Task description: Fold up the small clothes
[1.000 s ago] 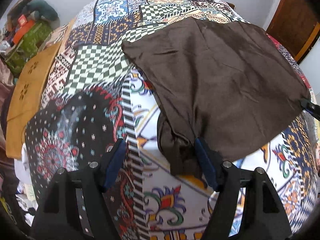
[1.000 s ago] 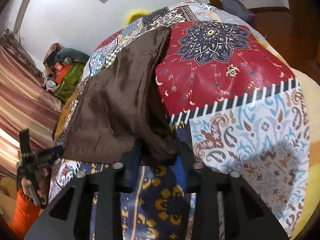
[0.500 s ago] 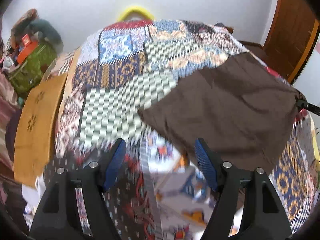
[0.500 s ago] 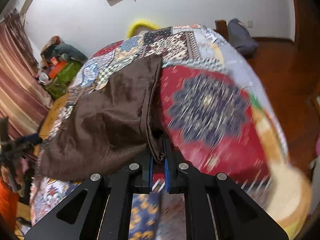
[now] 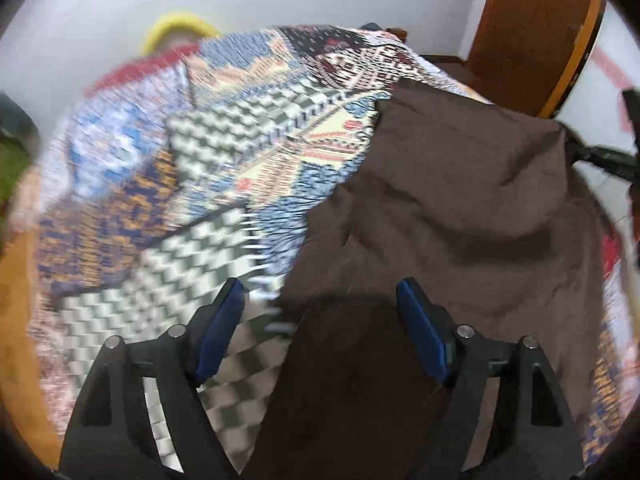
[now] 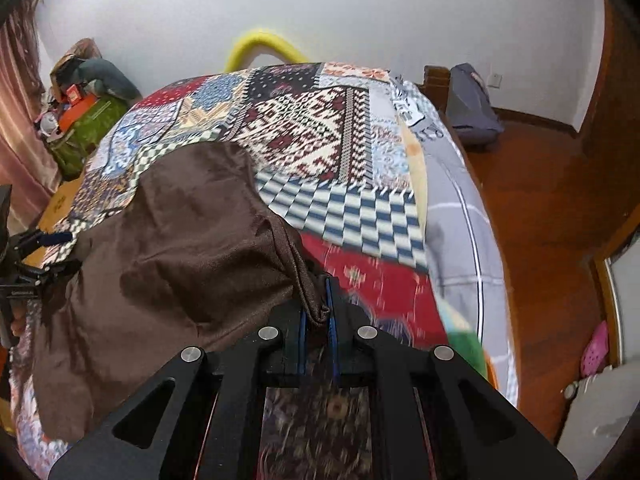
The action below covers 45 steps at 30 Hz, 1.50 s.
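Note:
A brown cloth (image 5: pixel 460 216) lies partly lifted over a patchwork bedspread (image 5: pixel 192 168). My left gripper (image 5: pixel 320 328) is open, its blue pads wide apart, with the cloth's near part under and between them. My right gripper (image 6: pixel 318 316) is shut on a bunched corner of the brown cloth (image 6: pixel 192 248) and holds it raised above the bed. The right gripper (image 5: pixel 600 156) shows at the far right of the left wrist view, and the left gripper (image 6: pixel 36 256) at the left edge of the right wrist view.
The bedspread (image 6: pixel 320 128) covers a bed with a yellow headboard arch (image 6: pixel 260 46). A cluttered pile (image 6: pixel 88 104) stands at the left wall. A grey bag (image 6: pixel 472 104) lies on the wooden floor (image 6: pixel 540 208) to the right. A wooden door (image 5: pixel 532 28) is at far right.
My left gripper has let go of the cloth's corner and moved forward over the cloth. My right gripper has closed on its corner, lifted it and carried it forward across the bed.

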Each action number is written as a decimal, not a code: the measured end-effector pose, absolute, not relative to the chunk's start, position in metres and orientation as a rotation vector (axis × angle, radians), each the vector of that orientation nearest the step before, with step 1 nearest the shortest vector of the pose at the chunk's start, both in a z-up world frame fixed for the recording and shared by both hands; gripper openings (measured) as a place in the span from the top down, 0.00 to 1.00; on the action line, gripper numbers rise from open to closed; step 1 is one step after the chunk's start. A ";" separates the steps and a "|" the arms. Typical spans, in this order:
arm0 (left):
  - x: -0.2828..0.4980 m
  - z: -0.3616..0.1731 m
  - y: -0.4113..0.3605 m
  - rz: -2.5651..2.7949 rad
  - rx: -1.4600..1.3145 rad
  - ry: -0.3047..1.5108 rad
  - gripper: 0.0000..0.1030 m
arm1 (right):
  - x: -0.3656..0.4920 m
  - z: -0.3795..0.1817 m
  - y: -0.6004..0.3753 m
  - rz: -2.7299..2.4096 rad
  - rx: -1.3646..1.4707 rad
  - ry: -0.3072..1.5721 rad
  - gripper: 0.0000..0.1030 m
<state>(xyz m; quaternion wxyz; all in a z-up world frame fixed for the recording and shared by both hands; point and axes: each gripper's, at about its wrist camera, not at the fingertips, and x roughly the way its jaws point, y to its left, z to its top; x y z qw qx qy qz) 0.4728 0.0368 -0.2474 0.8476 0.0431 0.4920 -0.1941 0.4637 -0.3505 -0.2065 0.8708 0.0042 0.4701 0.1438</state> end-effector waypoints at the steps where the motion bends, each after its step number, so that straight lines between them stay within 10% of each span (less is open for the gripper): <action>1: 0.477 -0.250 0.039 -0.436 0.040 1.052 0.47 | 0.467 -0.207 -0.349 0.295 0.001 0.982 0.91; 5: 0.475 -0.249 0.046 -0.457 -0.055 1.057 0.72 | 0.467 -0.203 -0.346 0.275 0.000 0.984 0.80; 7: 0.467 -0.248 0.049 -0.439 -0.077 1.064 0.82 | 0.458 -0.198 -0.346 0.268 0.009 0.973 0.55; 13: 0.422 -0.242 0.045 -0.386 0.017 1.098 0.84 | 0.424 -0.181 -0.336 0.345 0.008 0.928 0.48; 33: 0.270 -0.225 0.055 -0.285 -0.078 1.121 0.83 | 0.285 -0.211 -0.271 0.536 -0.007 1.093 0.48; 42: 0.266 -0.208 0.067 -0.166 0.010 1.059 0.70 | 0.274 -0.215 -0.269 0.555 -0.091 1.122 0.48; 45: 0.274 -0.193 0.065 -0.159 0.042 0.998 0.51 | 0.289 -0.201 -0.275 0.549 -0.072 1.077 0.48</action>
